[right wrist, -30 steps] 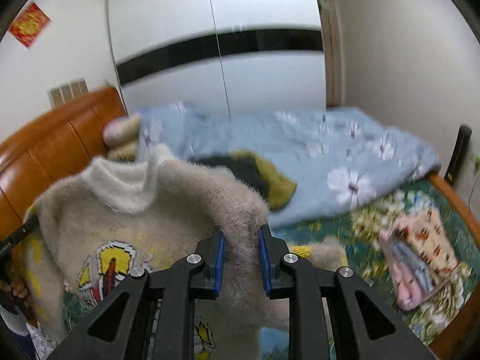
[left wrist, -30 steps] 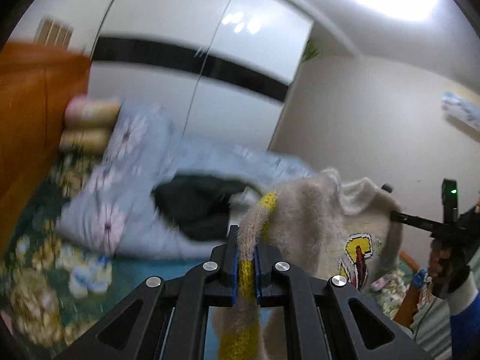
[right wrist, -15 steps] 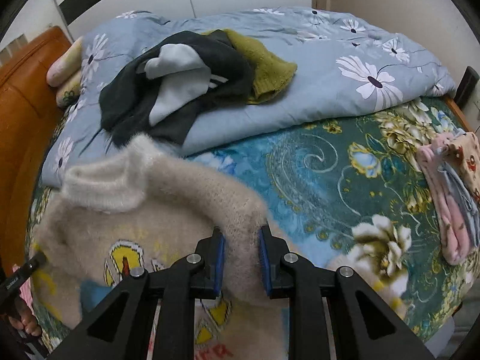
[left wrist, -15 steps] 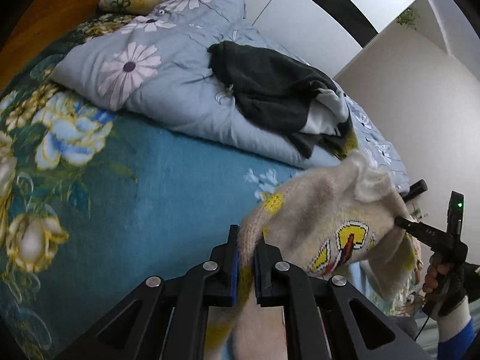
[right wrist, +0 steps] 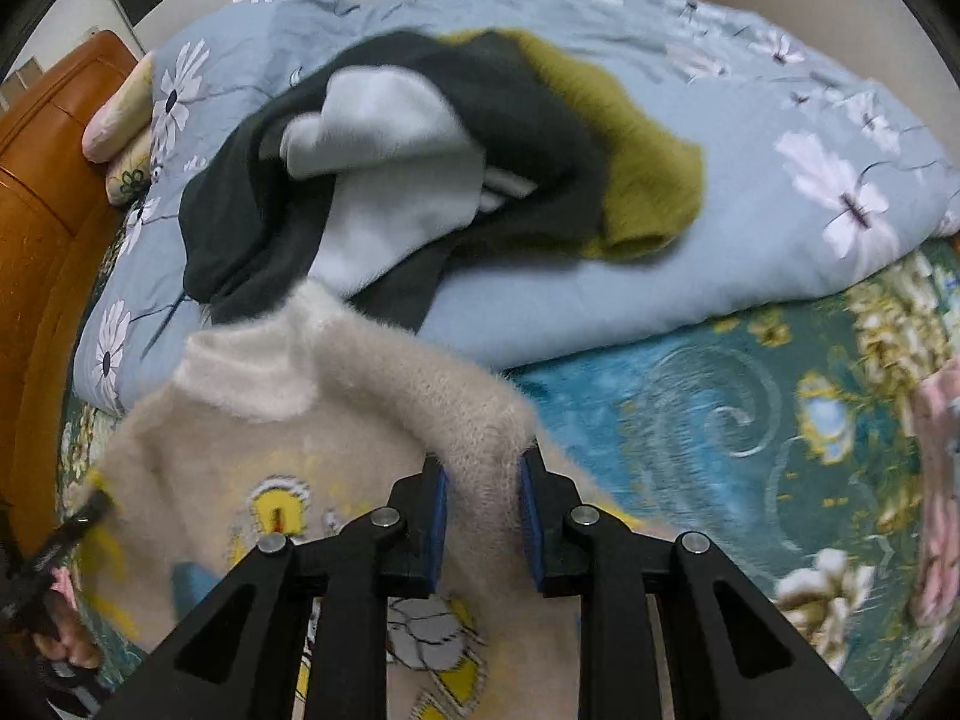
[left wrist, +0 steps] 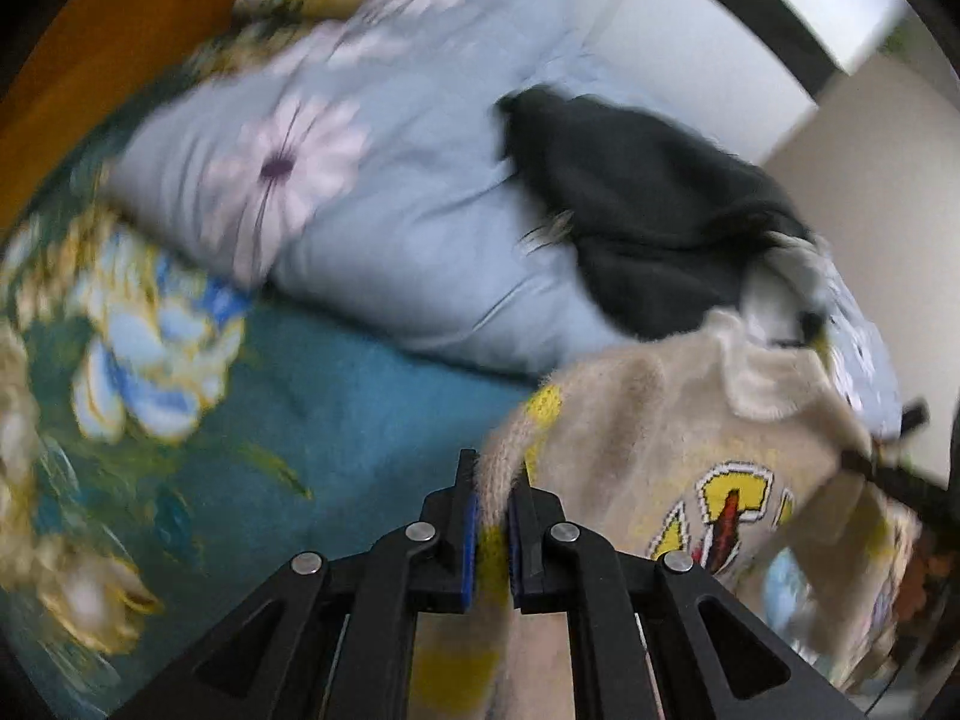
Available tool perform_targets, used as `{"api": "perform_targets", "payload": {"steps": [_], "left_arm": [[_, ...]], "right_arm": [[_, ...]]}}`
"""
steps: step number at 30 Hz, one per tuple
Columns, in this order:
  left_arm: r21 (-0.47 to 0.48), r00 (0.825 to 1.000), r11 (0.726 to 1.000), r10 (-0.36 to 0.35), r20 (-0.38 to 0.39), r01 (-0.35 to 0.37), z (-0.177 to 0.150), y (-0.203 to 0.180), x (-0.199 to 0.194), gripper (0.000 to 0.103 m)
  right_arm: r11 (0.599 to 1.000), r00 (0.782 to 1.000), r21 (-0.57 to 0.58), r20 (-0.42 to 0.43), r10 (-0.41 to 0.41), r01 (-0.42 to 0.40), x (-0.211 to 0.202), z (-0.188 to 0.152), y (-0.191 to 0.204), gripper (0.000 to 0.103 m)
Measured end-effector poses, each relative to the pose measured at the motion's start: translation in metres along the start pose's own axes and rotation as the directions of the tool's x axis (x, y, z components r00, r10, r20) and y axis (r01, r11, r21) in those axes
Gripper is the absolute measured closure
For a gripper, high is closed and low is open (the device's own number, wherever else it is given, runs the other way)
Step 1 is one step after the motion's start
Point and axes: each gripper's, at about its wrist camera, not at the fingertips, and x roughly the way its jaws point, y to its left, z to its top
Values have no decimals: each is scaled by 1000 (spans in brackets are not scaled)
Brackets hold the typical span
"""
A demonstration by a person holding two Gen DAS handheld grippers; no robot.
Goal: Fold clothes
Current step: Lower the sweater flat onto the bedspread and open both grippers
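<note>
Both jaws are closed on fabric: the left gripper point(left wrist: 492, 516) pinches a narrow fold of the fuzzy beige sweater point(left wrist: 660, 450) at one shoulder, and the right gripper point(right wrist: 483, 516) clamps a thicker bunch of the sweater point(right wrist: 300, 450) at the other shoulder, its pads set a little wider apart.

A second ago both cameras looked level across the room at the wardrobe and the sweater hung high in the air. Now both look down on the bed, and the sweater sits low over the teal floral bedspread point(right wrist: 690, 408), collar at about 12 o'clock and the yellow cartoon print facing up. I judge this to be the laying-out step: the garment is being brought down flat so folding can begin, and no fold has been made yet. Whether its hem already touches the bedspread is hidden below the grippers.

Beyond the sweater, at 12 o'clock in the right wrist view, lies a bunched pale blue duvet point(right wrist: 750, 210) with white flowers. On it is a heap of unfolded clothes: a dark grey garment point(right wrist: 540, 138), a white one point(right wrist: 390, 150) and an olive-green knit point(right wrist: 648, 180). A wooden headboard point(right wrist: 42, 210) stands at 9 o'clock, pillows point(right wrist: 117, 120) beside it, and a white wardrobe point(left wrist: 690, 42) with a black band behind. The left view is motion-blurred.
</note>
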Motion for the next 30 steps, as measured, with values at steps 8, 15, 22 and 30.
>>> {"api": "perform_targets", "payload": {"steps": [8,15,22,30], "left_arm": [[-224,1000,974,-26,3,26,-7,22,6,61],[39,999,999,-16,-42,17,-61,-16,-15,52],[303,987,953,58,-149,-10,-120,-69,8,47],[248,991,966,103,-91,-77,-119,-74,-3,47]], "right_arm": [[998,997,5,44,65,-65,-9,-14,-18,58],[961,986,257,155,63,-102,-60,-71,-124,52],[720,993,684,74,96,-121,-50,-155,-235,52],[676,976,730,-57,208,-101,-13,-188,-223,52]]}}
